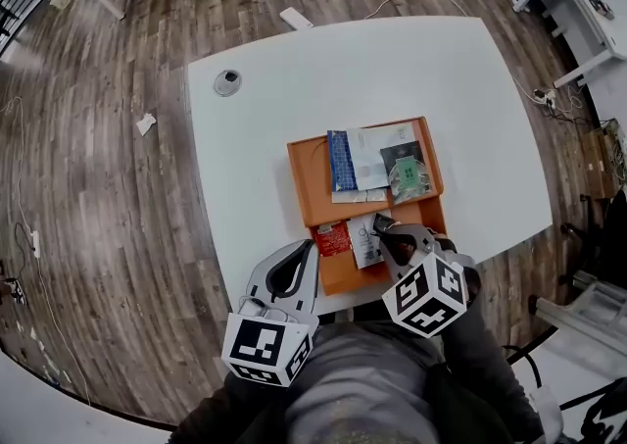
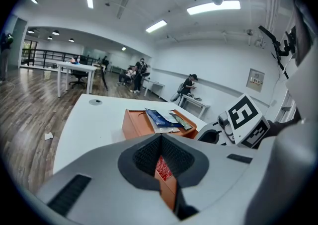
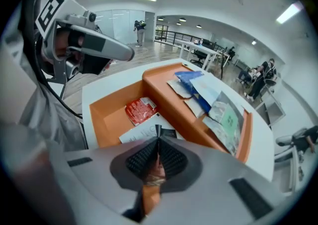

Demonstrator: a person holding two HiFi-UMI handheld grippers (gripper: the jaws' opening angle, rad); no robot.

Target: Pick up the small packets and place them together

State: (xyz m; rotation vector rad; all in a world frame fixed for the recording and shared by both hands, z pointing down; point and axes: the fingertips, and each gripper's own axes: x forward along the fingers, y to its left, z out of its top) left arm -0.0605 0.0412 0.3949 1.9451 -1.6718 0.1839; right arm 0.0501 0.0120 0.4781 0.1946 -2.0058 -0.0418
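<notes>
The small packet [image 3: 155, 175] is sitting low in the middle of the frame. The right gripper [image 3: 157, 130] is squeezing its edge tight. It is probably thin, light and crinkly, so pinching an edge is looking best. The red packet [image 1: 332, 237] is lying in the orange tray [image 1: 306, 172] nearby. The left gripper [image 1: 297, 254] is hanging closed and empty, lower left.

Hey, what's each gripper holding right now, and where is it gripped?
Right gripper: shut on a thin small packet, pinched by its edge. Left gripper: shut, holding nothing.
</notes>
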